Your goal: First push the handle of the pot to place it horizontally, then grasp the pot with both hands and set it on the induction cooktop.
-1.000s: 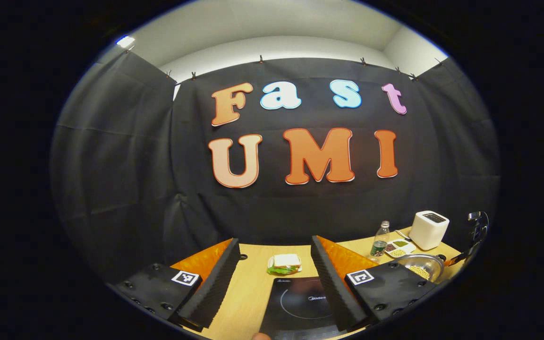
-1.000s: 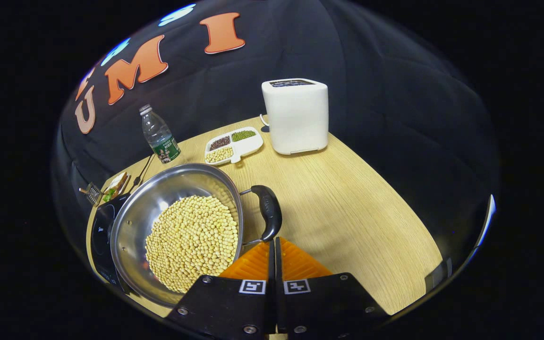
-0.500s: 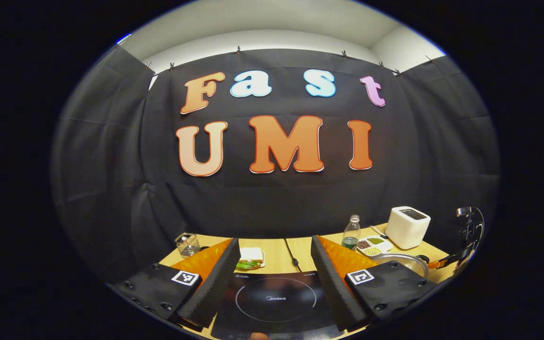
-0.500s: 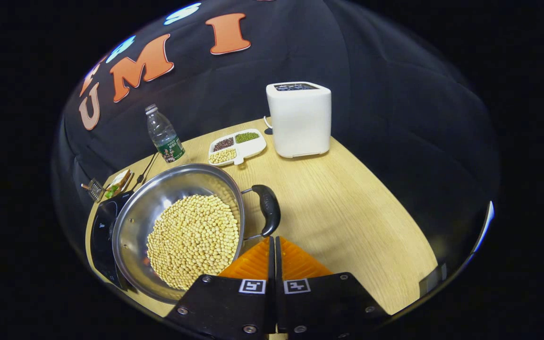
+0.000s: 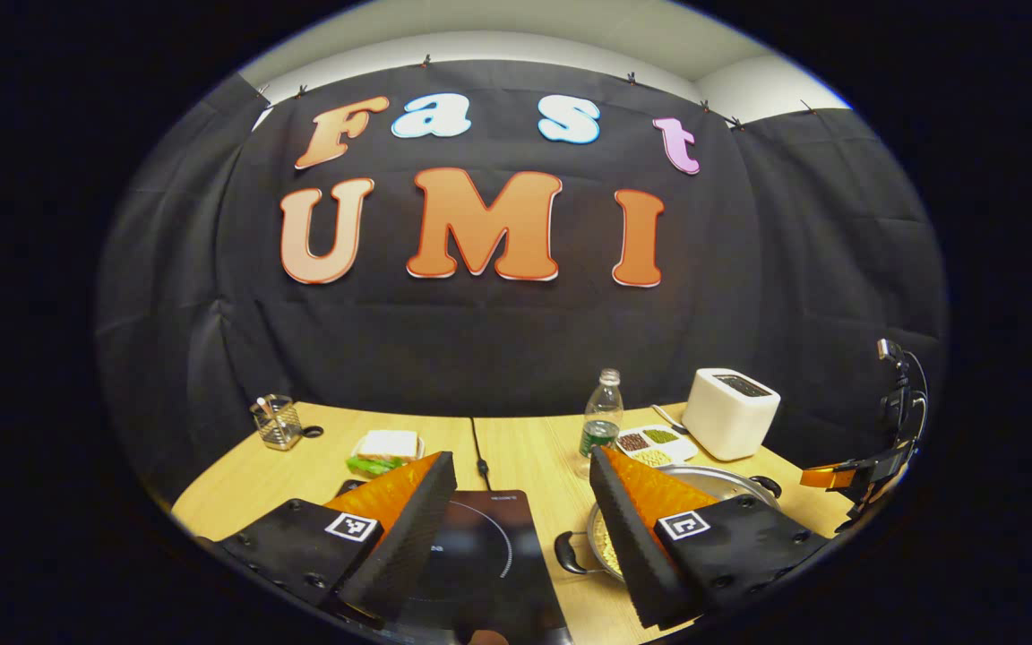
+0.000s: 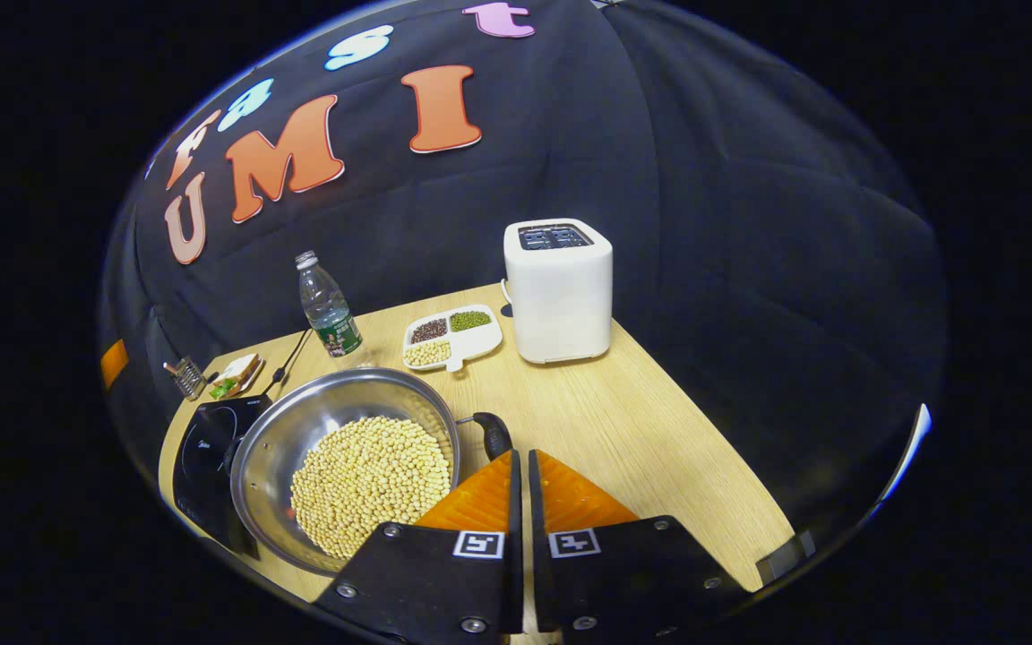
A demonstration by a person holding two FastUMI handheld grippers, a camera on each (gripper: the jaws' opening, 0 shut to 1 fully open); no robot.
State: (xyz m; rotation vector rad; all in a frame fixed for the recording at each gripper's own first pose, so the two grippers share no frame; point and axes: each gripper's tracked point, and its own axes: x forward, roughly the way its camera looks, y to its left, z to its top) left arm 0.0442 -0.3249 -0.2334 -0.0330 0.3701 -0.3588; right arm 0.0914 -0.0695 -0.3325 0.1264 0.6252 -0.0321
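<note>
A steel pot [image 6: 301, 430] full of soybeans [image 6: 368, 479] sits on the wooden table, right of the black induction cooktop [image 6: 202, 448]. Its black right handle [image 6: 491, 434] pokes out just beyond my right gripper [image 6: 520, 459], which is shut with nothing between its fingers. In the left gripper view, my left gripper [image 5: 520, 457] is open above the cooktop [image 5: 480, 555]. The pot's rim [image 5: 722, 475] and its left handle [image 5: 570, 555] show beside the left gripper's right finger. Far off at the right edge, the right gripper's orange finger [image 5: 825, 477] hangs beyond the pot.
Behind the pot stand a white toaster [image 6: 556, 287], a divided dish of beans [image 6: 451, 336] and a water bottle [image 6: 328, 305]. A sandwich [image 5: 386, 448], a wire holder [image 5: 279, 421] and the cooktop's cord [image 5: 477, 443] lie at the back left. Bare table [image 6: 659, 448] lies right of the pot.
The left gripper view has swung down and right, bringing the pot and more of the table into sight. The right gripper has pulled up and back from the handle, still shut.
</note>
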